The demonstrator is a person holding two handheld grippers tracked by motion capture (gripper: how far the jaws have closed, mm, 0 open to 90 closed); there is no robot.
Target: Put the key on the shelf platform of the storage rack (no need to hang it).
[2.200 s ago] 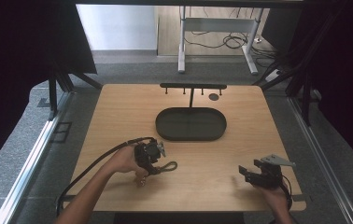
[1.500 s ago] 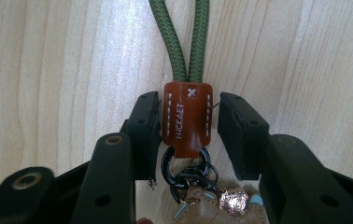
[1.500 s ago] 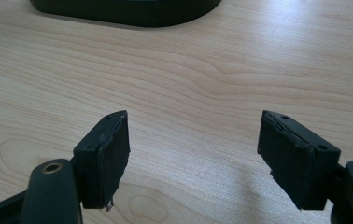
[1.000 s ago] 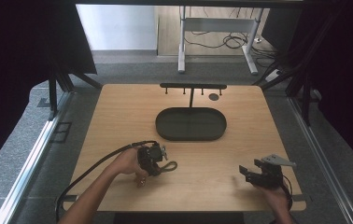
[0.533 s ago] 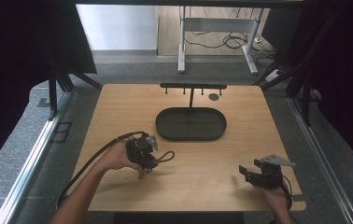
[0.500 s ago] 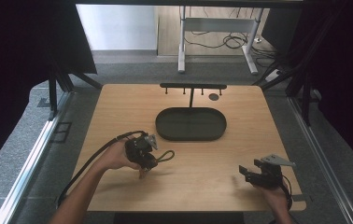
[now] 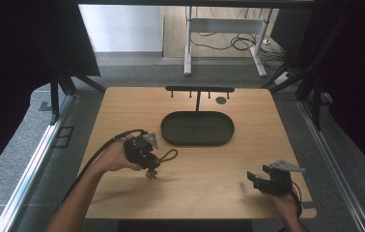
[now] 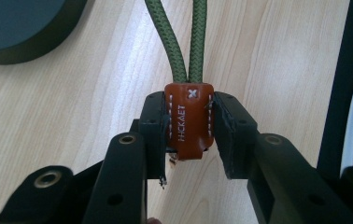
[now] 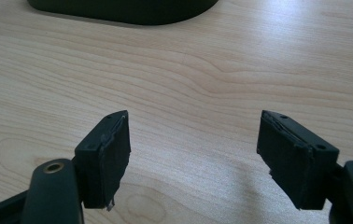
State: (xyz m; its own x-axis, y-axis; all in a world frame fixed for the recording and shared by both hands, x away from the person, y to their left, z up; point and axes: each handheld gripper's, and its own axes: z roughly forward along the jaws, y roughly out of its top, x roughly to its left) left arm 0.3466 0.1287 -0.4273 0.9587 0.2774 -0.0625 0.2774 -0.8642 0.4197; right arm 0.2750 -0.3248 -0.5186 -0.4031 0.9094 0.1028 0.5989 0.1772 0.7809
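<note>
A key fob has a brown leather tab [image 8: 188, 119] and a green rope loop [image 8: 184, 42]. My left gripper [image 8: 188, 114] is shut on the tab, one pad on each side. In the high view the left gripper [image 7: 149, 163] hangs a little above the table's front left, with the rope loop [image 7: 168, 155] sticking out to its right and the tab [image 7: 150, 173] below. My right gripper [image 7: 257, 180] rests near the front right corner. Its jaws [image 9: 193, 140] stand wide open over bare wood, with nothing between them.
A dark oval tray [image 7: 167, 135] lies at the table's middle. Its edge shows in the left gripper view [image 8: 16, 28] and the right gripper view [image 9: 118, 9]. Behind it stands a low black rack with pegs [image 7: 199, 89], and a small round disc [image 7: 221, 100] lies next to it.
My left gripper has risen from the table with the key fob and shifted a little to the left. The right gripper has kept still.
</note>
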